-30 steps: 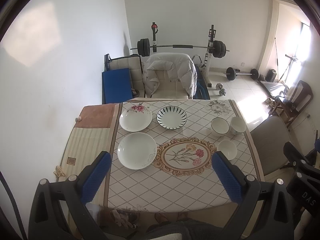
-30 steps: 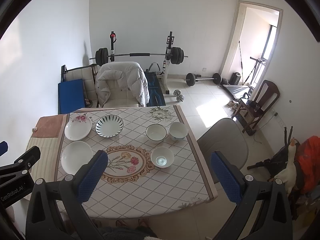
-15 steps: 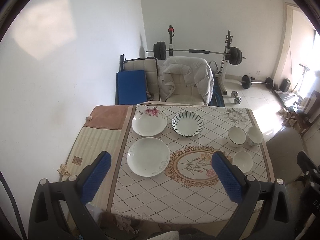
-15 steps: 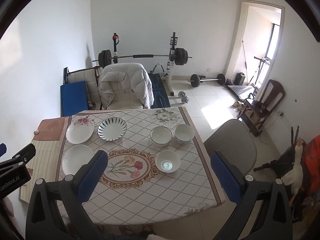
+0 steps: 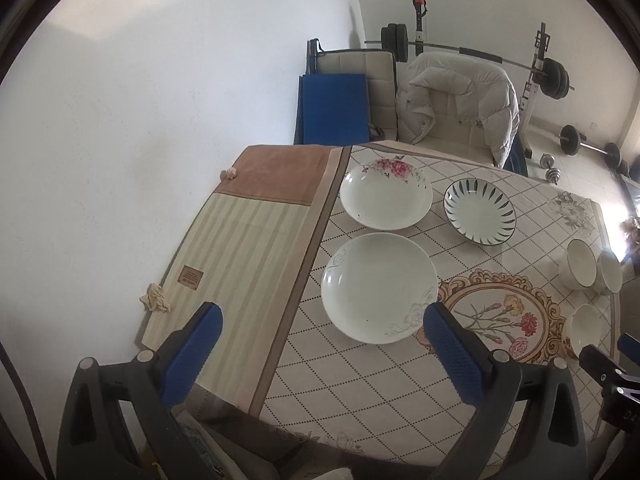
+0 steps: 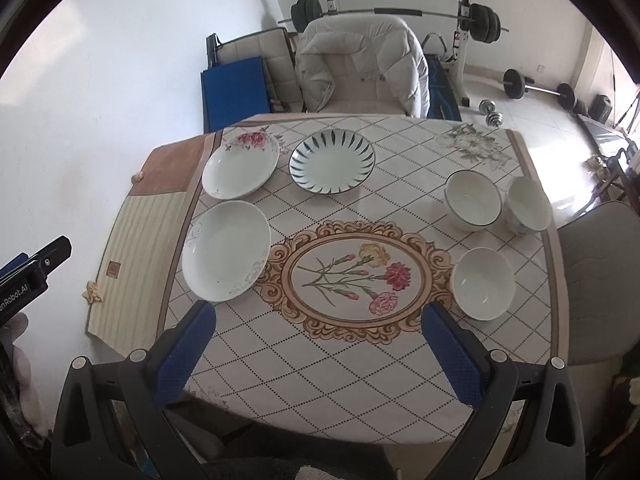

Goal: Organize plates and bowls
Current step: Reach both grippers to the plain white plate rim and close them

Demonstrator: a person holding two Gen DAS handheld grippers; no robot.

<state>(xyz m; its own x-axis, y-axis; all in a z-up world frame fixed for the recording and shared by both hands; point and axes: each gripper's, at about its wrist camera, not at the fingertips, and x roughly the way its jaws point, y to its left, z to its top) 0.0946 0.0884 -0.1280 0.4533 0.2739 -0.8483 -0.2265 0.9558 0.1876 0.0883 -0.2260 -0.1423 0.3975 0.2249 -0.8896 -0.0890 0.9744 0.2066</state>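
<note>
While both sets of jaws are held wide apart and empty above the near edge, three shallow white ceramic plates point(image 6: 226, 251) are seen grouped at the left of the patterned cloth-covered surface point(image 6: 340, 364), and three small white bowls point(image 6: 483, 283) are clustered at the right.

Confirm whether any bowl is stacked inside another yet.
No: the three bowls each sit separately on the tablecloth.

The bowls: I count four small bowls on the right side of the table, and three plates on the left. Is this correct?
Not quite. The right wrist view shows three small bowls, not four. The three plates on the left are correct.
</note>
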